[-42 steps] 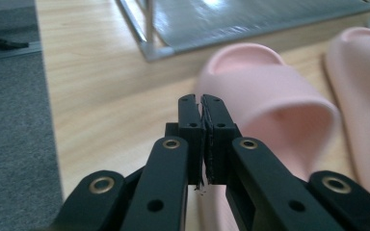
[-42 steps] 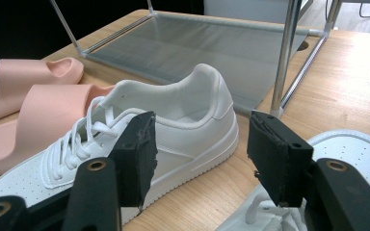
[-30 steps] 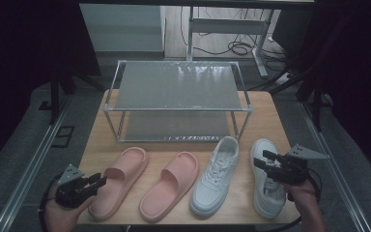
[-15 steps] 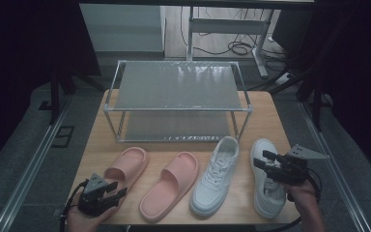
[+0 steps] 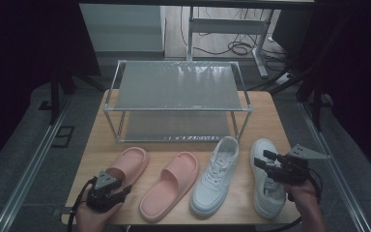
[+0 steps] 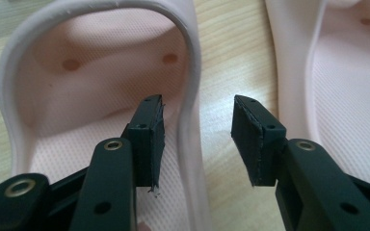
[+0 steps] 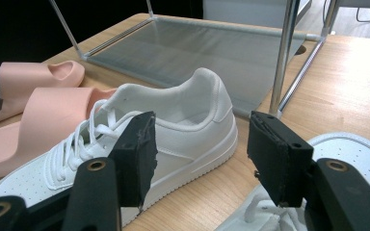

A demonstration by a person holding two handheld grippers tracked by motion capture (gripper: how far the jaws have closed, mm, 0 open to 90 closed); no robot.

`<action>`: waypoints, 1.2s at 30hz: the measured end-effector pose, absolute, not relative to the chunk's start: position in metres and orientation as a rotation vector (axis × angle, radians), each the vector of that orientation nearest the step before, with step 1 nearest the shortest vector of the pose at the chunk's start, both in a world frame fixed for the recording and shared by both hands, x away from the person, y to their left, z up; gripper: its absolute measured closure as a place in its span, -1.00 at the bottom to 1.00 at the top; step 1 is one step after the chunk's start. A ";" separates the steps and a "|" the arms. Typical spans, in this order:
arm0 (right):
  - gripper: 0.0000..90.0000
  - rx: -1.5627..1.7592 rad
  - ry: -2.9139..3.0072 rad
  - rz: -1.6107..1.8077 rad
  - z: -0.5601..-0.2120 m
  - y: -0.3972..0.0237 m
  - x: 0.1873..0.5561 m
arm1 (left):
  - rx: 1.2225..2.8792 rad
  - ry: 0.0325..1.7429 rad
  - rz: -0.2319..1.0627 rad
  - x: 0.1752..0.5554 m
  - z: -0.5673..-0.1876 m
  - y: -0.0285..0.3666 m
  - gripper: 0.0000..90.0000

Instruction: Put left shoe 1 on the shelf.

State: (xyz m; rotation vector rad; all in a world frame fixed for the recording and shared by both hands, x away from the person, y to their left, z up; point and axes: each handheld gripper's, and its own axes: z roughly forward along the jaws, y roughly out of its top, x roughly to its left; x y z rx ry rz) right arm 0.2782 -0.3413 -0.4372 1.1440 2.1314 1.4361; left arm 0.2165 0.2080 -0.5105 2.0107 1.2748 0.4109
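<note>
Your left gripper (image 6: 197, 139) stands with jaws apart, having just been opening, straddling the side wall of the left pink slipper (image 6: 101, 86) at the table's (image 5: 183, 145) near-left. Seat deeper, then clamp squarely before lifting.

Metal shelf rack (image 5: 178, 92), wooden table (image 5: 263, 121), floor cables (image 5: 232, 47)

In front of you on the table (image 5: 261, 104), four shoes lie in a row: two slippers (image 5: 128, 164) (image 5: 171, 188) on the left, two sneakers (image 5: 216, 175) (image 5: 265, 186) on the right. Behind them stands a rack (image 5: 176, 87) with two shelves. Your left gripper (image 5: 118, 193) sits at the left slipper's heel, your right gripper (image 5: 263, 162) over the right sneaker.
</note>
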 end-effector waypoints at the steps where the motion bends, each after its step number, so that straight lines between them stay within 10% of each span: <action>1: -0.02 1.143 2.133 1.436 -0.437 -0.341 0.278 | 2.011 1.275 0.414 0.218 -0.510 0.208 0.25; 14: -0.02 1.141 2.134 1.434 -0.437 -0.341 0.278 | 2.051 1.238 0.477 0.234 -0.516 0.198 0.79; 36: -0.02 1.137 2.115 1.442 -0.434 -0.343 0.276 | 2.029 1.171 0.485 0.242 -0.486 0.203 0.87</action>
